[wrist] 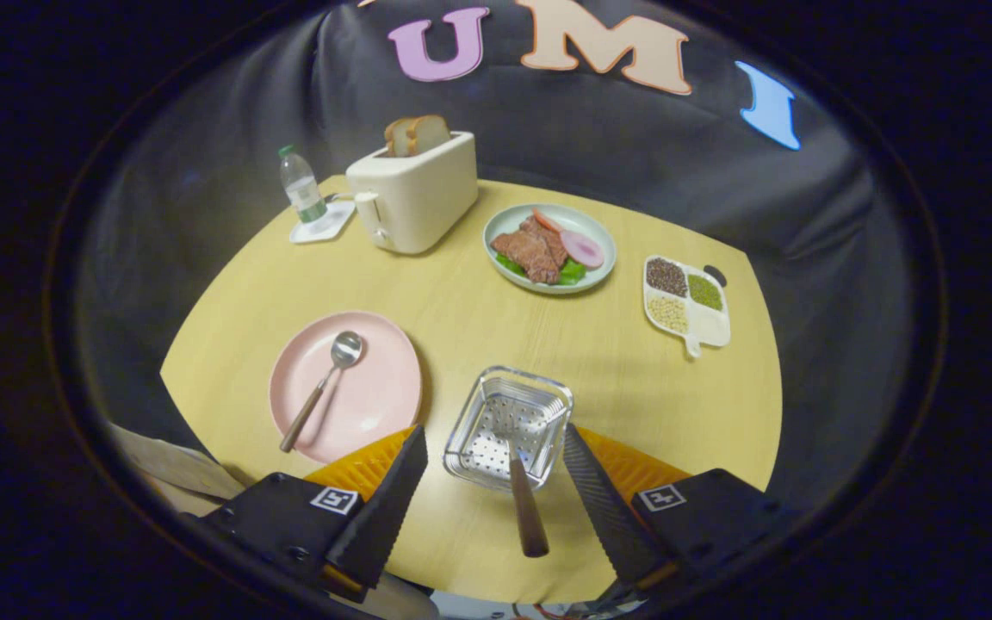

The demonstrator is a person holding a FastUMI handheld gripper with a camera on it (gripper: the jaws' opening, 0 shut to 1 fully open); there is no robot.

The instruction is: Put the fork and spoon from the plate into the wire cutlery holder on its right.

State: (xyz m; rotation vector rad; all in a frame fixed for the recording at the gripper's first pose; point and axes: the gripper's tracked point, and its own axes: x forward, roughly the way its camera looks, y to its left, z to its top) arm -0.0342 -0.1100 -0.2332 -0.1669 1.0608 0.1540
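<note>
A spoon (324, 387) with a brown handle lies across the pink plate (384, 405), bowl end pointing away from me. To the plate's right stands the square perforated metal cutlery holder (496, 413). A brown-handled utensil (526, 508), likely the fork, leans in it with its head down inside and its handle sticking up toward me. My gripper (493, 437) hangs above the holder, open, with one finger on each side. The handle rises between the fingers, touching neither.
At the back of the round yellow table (634, 387) are a cream toaster (414, 194) holding bread, a water bottle (300, 185) on a coaster, a green plate of meat (549, 248) and a divided dish of beans (685, 301).
</note>
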